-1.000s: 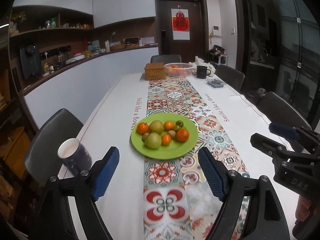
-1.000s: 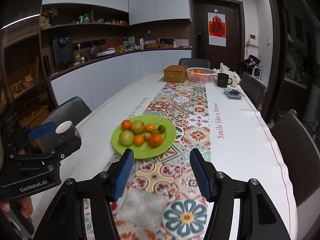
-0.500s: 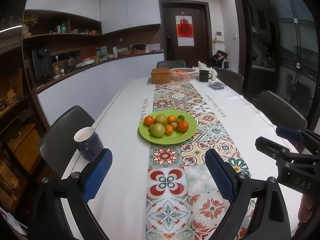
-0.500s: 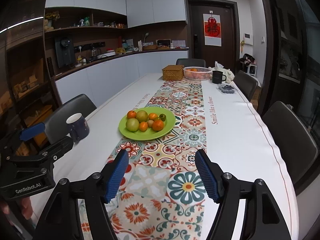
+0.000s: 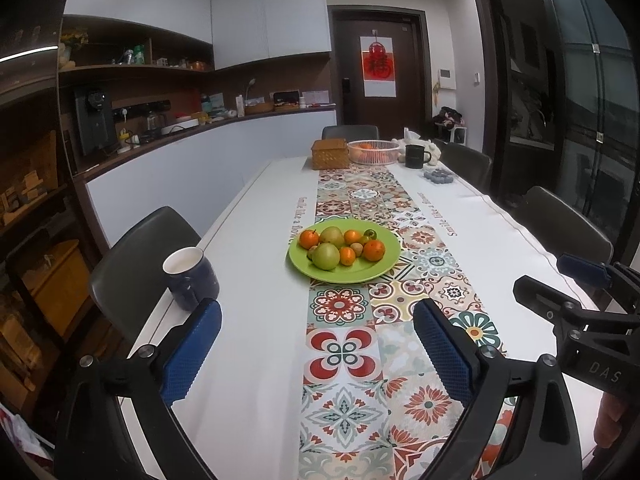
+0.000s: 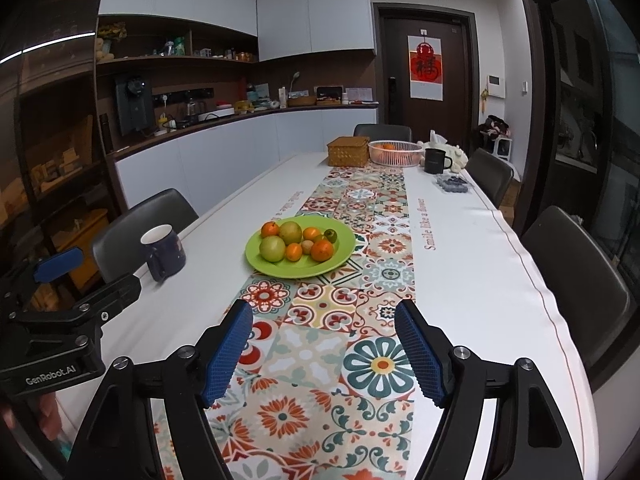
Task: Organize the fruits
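A green plate (image 5: 380, 272) (image 6: 340, 256) sits on the patterned table runner with several oranges, two green pears (image 5: 326, 256) (image 6: 273, 249) and small fruits on it. My left gripper (image 5: 316, 344) is open and empty, held well short of the plate above the near table. My right gripper (image 6: 324, 344) is open and empty, also short of the plate. Each gripper shows at the edge of the other's view. A white fruit basket (image 5: 374, 152) (image 6: 395, 153) with oranges stands at the far end.
A dark blue mug (image 5: 189, 278) (image 6: 163, 251) stands near the left table edge. A wicker box (image 5: 330, 154), a black mug (image 5: 415, 156) and a blueberry punnet (image 5: 439, 176) are at the far end. Chairs (image 5: 138, 256) line both sides.
Both grippers have pulled back and up from the plate, which now looks smaller and farther off. The jaws stay open. The fruit has not moved.
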